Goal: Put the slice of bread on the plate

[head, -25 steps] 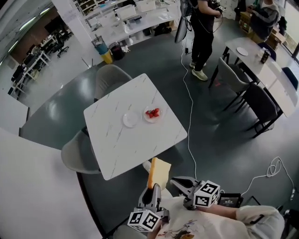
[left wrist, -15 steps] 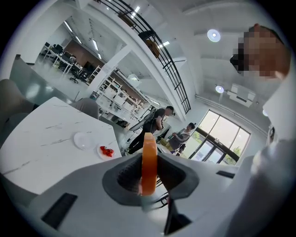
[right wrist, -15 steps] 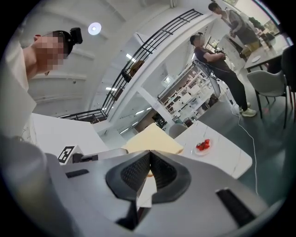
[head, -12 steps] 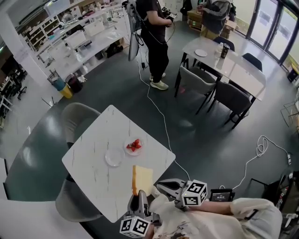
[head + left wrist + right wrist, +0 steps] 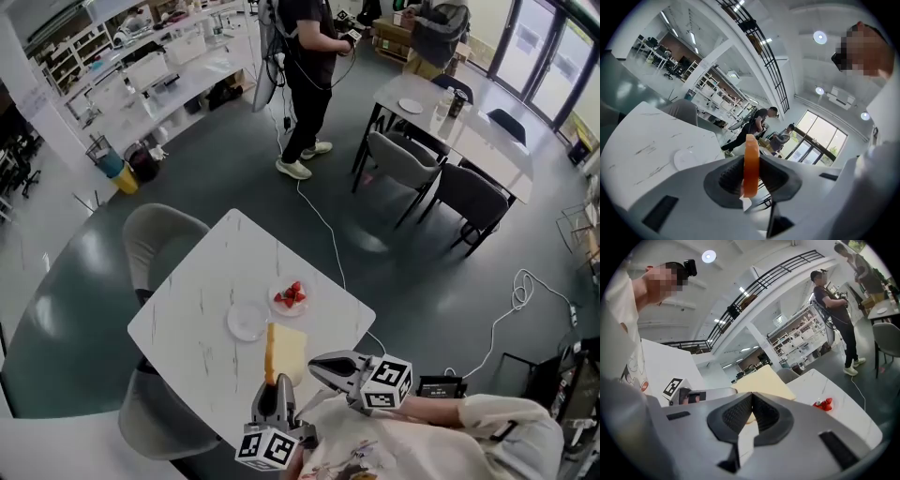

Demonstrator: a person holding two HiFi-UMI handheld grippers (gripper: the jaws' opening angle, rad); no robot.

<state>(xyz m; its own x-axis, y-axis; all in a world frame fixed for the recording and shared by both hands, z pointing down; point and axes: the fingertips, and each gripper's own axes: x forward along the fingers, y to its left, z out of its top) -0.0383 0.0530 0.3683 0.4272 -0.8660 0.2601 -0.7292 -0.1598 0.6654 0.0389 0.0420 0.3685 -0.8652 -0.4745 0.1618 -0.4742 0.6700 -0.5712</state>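
A pale slice of bread [image 5: 285,352] with an orange crust stands upright on its edge in my left gripper [image 5: 274,392], which is shut on its lower end. In the left gripper view the bread [image 5: 751,161] shows edge-on between the pads. It hangs over the near corner of the white marble table [image 5: 202,281], just short of the small empty white plate [image 5: 247,321], which also shows in the left gripper view [image 5: 686,159]. My right gripper [image 5: 316,365] sits just right of the bread, shut with nothing in it. In the right gripper view the bread [image 5: 765,383] rises behind its jaws.
A second plate with strawberries [image 5: 290,297] lies right of the empty one. Grey chairs [image 5: 161,242] stand at the table's far-left and near-left sides. A white cable [image 5: 323,230] runs across the floor. A person [image 5: 307,66] stands farther off, beside another table [image 5: 459,131].
Both grippers and the bread have come from off the table's near edge to over its near corner, close to the empty plate. The head view has swung round.
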